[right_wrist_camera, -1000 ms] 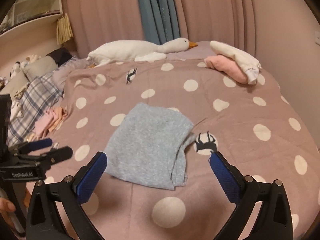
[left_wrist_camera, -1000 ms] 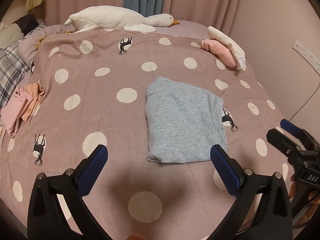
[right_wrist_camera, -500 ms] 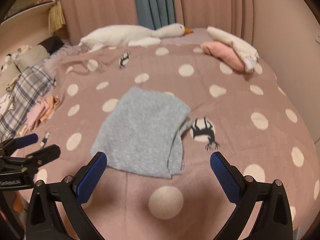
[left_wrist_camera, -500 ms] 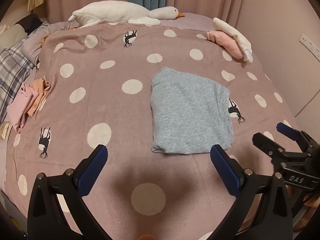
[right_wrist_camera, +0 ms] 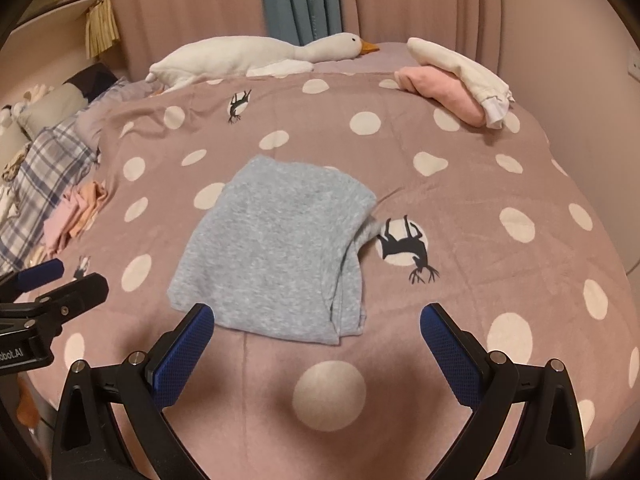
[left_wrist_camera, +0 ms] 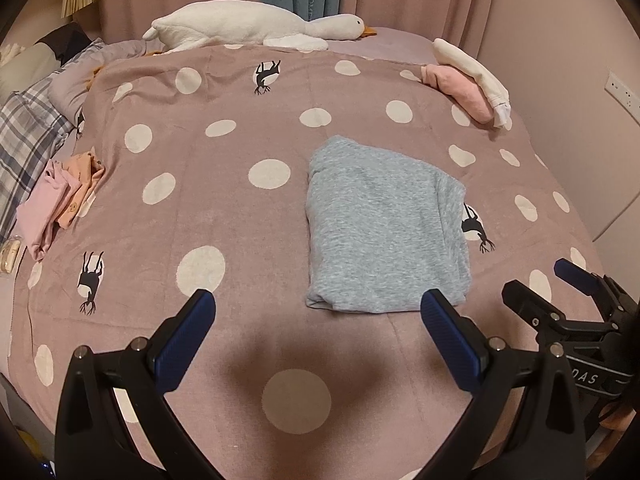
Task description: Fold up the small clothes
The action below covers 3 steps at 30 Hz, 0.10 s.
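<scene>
A folded grey garment (left_wrist_camera: pixel 384 224) lies flat on the pink polka-dot blanket (left_wrist_camera: pixel 224 220); it also shows in the right wrist view (right_wrist_camera: pixel 276 244). My left gripper (left_wrist_camera: pixel 316 312) is open and empty, held above the blanket just short of the garment's near edge. My right gripper (right_wrist_camera: pixel 316 320) is open and empty, also just short of that near edge. The right gripper shows at the right edge of the left wrist view (left_wrist_camera: pixel 548 280), and the left gripper at the left edge of the right wrist view (right_wrist_camera: pixel 64 280).
A pile of pink and orange clothes (left_wrist_camera: pixel 60 196) lies at the blanket's left edge. A folded pink and cream stack (left_wrist_camera: pixel 472 80) sits at the far right corner. A white goose plush (left_wrist_camera: pixel 256 26) lies along the far edge. A wall (left_wrist_camera: pixel 580 80) runs along the right.
Both grippers have pulled back and risen a little from the grey garment, so more of the bed shows. The garment has not moved. Both grippers stay open.
</scene>
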Motion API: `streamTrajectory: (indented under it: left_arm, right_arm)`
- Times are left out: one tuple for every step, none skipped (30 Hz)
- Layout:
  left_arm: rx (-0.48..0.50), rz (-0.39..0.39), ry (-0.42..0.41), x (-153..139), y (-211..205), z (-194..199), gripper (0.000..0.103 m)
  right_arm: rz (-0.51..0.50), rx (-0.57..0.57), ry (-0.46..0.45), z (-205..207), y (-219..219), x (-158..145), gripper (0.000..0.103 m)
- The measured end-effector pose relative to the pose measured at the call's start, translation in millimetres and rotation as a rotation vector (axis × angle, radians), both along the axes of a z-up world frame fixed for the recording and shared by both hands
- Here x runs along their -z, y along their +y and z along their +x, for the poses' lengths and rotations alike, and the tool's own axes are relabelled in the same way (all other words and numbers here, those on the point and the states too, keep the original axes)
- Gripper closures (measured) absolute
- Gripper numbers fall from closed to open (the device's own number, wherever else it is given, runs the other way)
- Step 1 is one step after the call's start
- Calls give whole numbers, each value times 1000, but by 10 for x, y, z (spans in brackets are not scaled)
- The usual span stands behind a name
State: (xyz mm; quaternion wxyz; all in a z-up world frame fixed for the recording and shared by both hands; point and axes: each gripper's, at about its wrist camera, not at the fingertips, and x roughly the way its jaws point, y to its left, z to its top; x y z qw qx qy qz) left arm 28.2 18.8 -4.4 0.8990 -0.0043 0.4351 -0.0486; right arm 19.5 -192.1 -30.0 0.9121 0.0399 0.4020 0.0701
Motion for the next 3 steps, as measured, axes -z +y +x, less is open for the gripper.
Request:
streamTrajectory:
  left_arm:
    - [-1,3,-1,-2,-2,1,0]
    - [-5,7,-1,-3,1,3,0]
    - [-6,7,0,-2,1,2,0]
  right_arm:
    - [-1,-1,0,7,8,-5,1]
    - [0,-3,-2,8,8,-9,1]
    - [0,-4,-4,14,11,-15,1]
